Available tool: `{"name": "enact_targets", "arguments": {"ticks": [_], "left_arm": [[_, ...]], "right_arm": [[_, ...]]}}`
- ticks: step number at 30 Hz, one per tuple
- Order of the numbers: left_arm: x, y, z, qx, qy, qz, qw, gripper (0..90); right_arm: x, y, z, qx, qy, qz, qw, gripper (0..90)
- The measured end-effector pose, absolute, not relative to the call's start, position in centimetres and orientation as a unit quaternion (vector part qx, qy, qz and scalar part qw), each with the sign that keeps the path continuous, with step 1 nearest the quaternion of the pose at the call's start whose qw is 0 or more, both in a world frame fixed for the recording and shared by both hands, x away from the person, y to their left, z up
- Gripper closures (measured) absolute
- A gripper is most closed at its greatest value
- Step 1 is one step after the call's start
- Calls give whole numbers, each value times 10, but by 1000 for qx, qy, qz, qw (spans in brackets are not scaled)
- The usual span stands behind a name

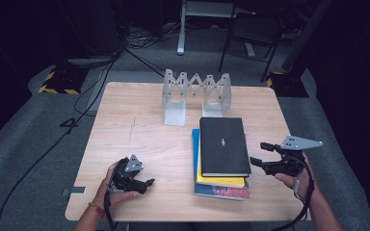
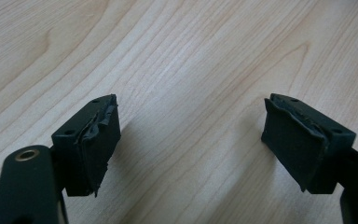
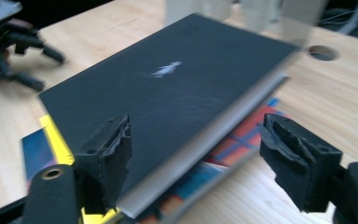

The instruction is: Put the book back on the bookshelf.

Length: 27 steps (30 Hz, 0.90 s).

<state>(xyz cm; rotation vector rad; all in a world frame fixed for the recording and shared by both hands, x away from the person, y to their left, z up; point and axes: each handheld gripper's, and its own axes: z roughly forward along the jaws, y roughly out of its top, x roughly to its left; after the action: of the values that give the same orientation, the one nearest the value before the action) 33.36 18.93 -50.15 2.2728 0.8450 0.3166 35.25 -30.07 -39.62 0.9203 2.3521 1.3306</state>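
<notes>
The right gripper [image 1: 258, 153] is held in a person's hand at the near right side of a wooden table [image 1: 139, 139], pointing inward toward a stack of books. Its jaws stand apart with nothing clamped between them. In the right gripper view, its pads [image 3: 109, 163] straddle the right-hand edge of the top book, a black hardcover [image 3: 168, 88] with a small pale emblem, and do not press on it. Under the black book lies a yellow book [image 1: 221, 181], and under that a colourful, blue-edged book [image 1: 219, 191] at the bottom.

Farther from this gripper, across the stack, the left gripper [image 1: 149, 183] rests low over bare wood in the person's left hand. Its jaws are also wide apart and empty, as the left gripper view shows: just wood grain between the two pads [image 2: 95, 149].

Beyond the stack, toward the far edge of the table, stands a pale grey expanding book rack [image 1: 196, 94], well apart from both grippers, its slots empty.

The step in hand looks like taking the black book off the stack, probably for the rack. To do it well, the right gripper should slide over the book's open edge so one pad goes beneath the cover alone, not the yellow book too, then close firmly before lifting. The left gripper could steady the lower books.
</notes>
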Motion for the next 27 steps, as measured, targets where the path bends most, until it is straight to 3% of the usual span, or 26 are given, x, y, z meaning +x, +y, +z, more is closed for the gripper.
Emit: {"name": "enact_targets", "arguments": {"ticks": [6,9,20,27], "left_arm": [[334,183,-500,878,316,128,335,197],[338,174,-493,883,304,157,320,203],[365,141,-475,877,280,138,364,233],[390,116,-467,875,268,149,375,257]], "right_arm": [[356,-285,-406,312,830,450,111,212],[359,-281,-414,311,840,435,92,178],[379,-277,-425,317,839,441,30,37],[388,-267,-425,309,848,430,24,7]]}}
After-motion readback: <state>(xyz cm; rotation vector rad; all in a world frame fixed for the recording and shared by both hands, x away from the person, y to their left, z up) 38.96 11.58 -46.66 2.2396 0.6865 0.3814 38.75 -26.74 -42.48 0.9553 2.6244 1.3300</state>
